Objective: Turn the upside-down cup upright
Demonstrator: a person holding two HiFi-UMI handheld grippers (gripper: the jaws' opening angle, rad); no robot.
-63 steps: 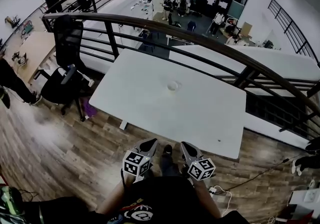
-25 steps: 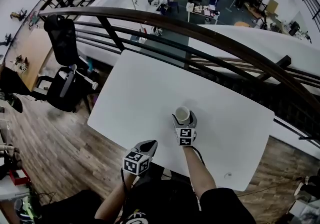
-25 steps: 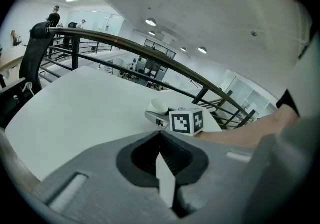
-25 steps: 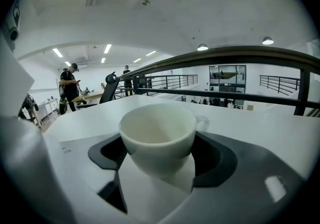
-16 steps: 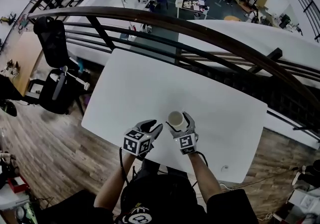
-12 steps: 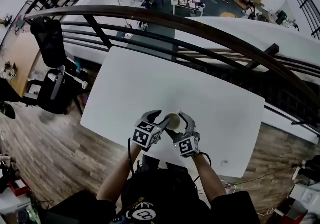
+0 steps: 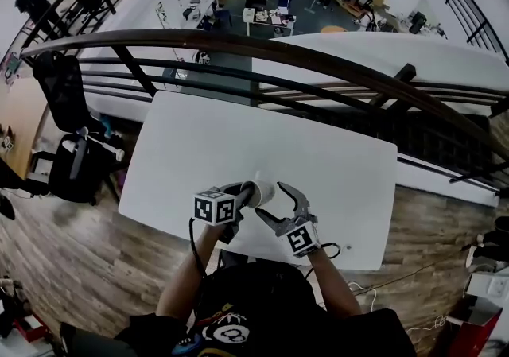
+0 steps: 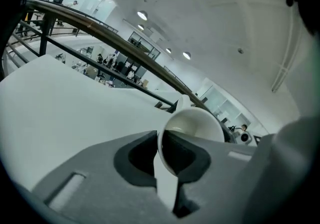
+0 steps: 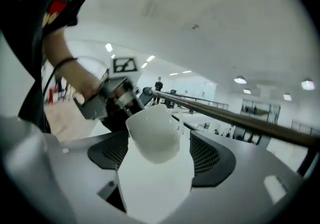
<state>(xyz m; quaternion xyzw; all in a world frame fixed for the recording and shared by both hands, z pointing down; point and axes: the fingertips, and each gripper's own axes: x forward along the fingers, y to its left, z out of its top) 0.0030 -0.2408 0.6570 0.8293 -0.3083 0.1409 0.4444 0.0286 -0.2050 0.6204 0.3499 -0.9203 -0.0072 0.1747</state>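
Note:
The white cup [image 7: 263, 191] hangs above the white table [image 7: 207, 137], near its front edge, tipped on its side. My left gripper [image 7: 248, 192] is shut on the cup's rim. In the left gripper view the cup [image 8: 197, 127] turns its open mouth toward the camera, and the left gripper's [image 8: 159, 149] jaws have just been closing with the cup's wall between them. My right gripper [image 7: 278, 204] stands open just right of the cup. In the right gripper view the cup's base [image 9: 152, 133] sits between the right gripper's [image 9: 159, 162] wide jaws, clear of both pads.
A dark curved railing [image 7: 318, 53] runs behind the table's far edge, with a drop to a lower floor beyond. A black office chair [image 7: 70, 153] stands left of the table on the wooden floor [image 7: 95, 260]. A cable [image 7: 342, 250] lies by the front right corner.
A second ago the right gripper alone held the cup while the left hung low by the table's edge. The left came up and took the rim. The right let go and spread open.

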